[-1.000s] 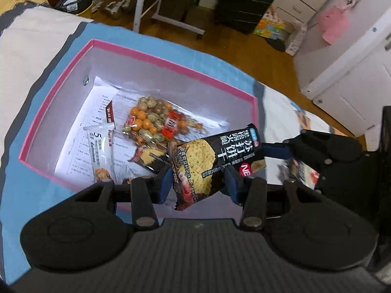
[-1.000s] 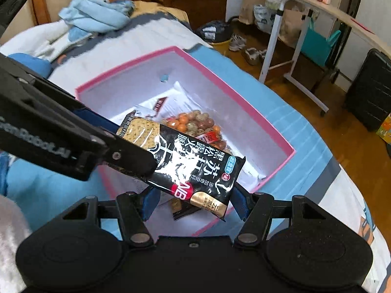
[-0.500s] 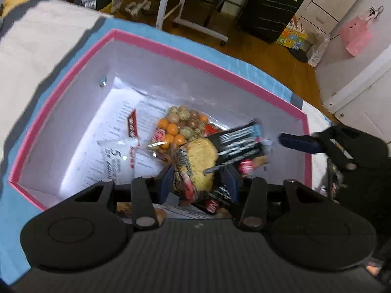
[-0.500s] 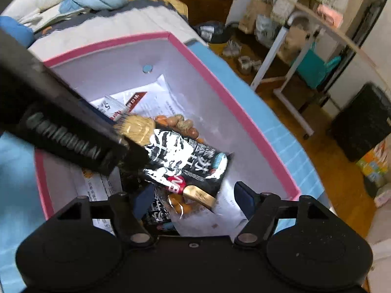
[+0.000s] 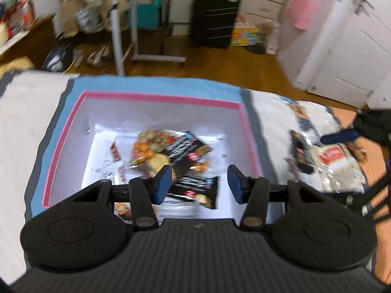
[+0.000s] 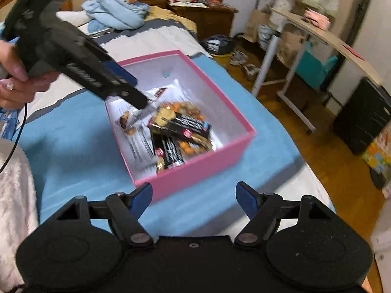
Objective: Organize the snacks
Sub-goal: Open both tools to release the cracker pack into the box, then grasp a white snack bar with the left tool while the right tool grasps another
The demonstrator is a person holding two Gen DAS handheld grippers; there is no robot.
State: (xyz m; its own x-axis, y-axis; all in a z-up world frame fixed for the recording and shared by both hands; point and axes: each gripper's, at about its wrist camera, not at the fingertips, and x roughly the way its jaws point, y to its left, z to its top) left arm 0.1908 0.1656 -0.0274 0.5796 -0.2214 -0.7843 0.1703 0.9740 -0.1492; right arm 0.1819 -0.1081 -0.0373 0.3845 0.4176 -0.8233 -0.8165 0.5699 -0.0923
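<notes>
Snacks (image 6: 179,128) jumbled in pink box (image 6: 202,171)

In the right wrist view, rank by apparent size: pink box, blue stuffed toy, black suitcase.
1. pink box, clearly largest.
2-3. blue stuffed toy and black suitcase look about alike; both sit farther away and the suitcase is cut off, so I won't rank them.

Place: a lived-in bedroom at home.
Bed: bedding (image 6: 73,141) in blue, white and grey fills the foreground, with a soft blue plush toy (image 6: 114,12) lying further back.
Floor: warm wooden boards (image 5: 220,66), shoes (image 6: 244,63) left out on them.
Furniture: a rolling side table (image 5: 146,19), a black suitcase (image 5: 213,19) parked by white cupboards, and a white door (image 5: 354,56).
Clutter: bags and boxes along the walls.
</notes>
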